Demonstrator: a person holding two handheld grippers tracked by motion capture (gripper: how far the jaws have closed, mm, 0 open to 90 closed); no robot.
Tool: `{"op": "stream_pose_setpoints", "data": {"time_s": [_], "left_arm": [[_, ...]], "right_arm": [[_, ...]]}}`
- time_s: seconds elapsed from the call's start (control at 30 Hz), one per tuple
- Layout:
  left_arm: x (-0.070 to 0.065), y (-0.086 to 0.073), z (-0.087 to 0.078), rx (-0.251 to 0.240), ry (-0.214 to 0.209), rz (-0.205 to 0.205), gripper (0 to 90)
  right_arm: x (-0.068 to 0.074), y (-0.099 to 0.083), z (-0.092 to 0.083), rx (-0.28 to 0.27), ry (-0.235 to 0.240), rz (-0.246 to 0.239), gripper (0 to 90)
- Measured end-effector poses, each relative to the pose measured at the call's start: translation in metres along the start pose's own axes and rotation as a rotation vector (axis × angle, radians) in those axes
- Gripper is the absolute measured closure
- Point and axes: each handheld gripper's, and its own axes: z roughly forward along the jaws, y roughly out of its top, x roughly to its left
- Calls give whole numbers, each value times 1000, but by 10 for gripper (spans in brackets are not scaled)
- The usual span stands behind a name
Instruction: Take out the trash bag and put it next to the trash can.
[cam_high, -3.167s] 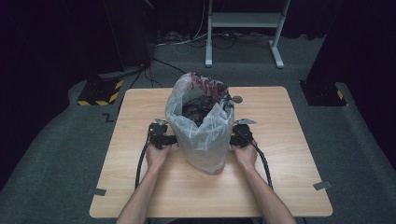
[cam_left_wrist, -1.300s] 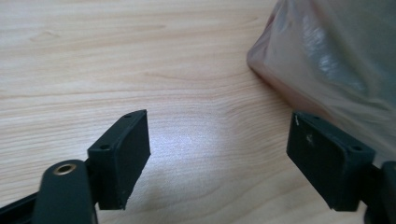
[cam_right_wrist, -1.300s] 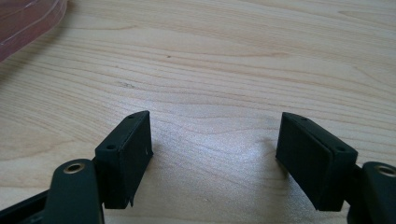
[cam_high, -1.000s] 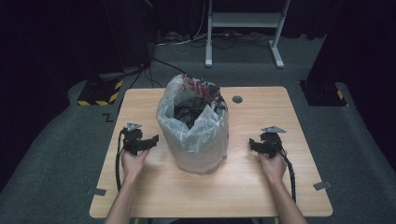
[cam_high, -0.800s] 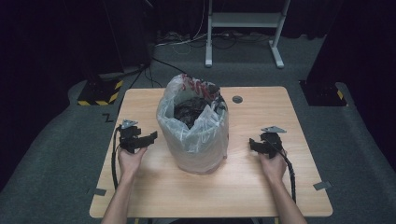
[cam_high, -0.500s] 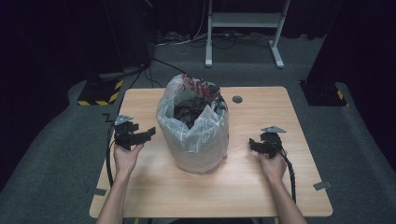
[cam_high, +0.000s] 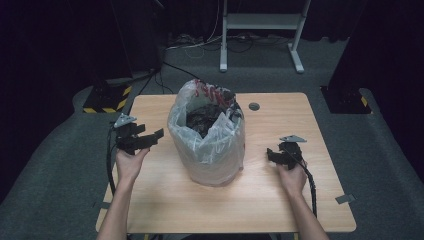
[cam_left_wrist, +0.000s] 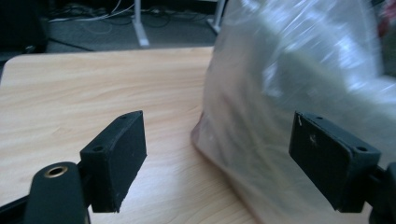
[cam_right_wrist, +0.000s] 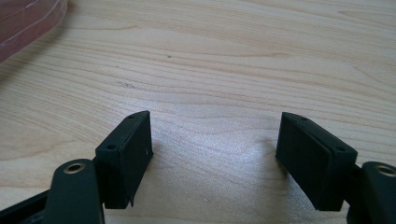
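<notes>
Black jaws of my left gripper (cam_left_wrist: 215, 154) and my right gripper (cam_right_wrist: 212, 154) gape wide, holding nothing. Beyond them, between both hands, the clear plastic bag (cam_high: 207, 145) stands upright mid-table (cam_high: 300, 200), its mouth open on dark contents.

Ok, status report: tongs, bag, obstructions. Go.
Left tongs open, raised beside the clear plastic bag of dark items. Right tongs open, low over the wooden table. Bag upright, unheld. Nothing in the way.
</notes>
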Motion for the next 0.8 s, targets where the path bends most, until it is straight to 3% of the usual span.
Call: {"op": "stream_pose_setpoints", "data": {"time_s": [0.27,0.47,0.8], "left_arm": [[-11,21,-1,-6,-21,20,188],[-22,36,-1,2,-20,58,184],[-41,57,16,32,-32,104,202]], "right_arm": [[0,0,0,0,0,0,266],[0,0,0,0,0,0,266],[0,0,0,0,0,0,266]]}}
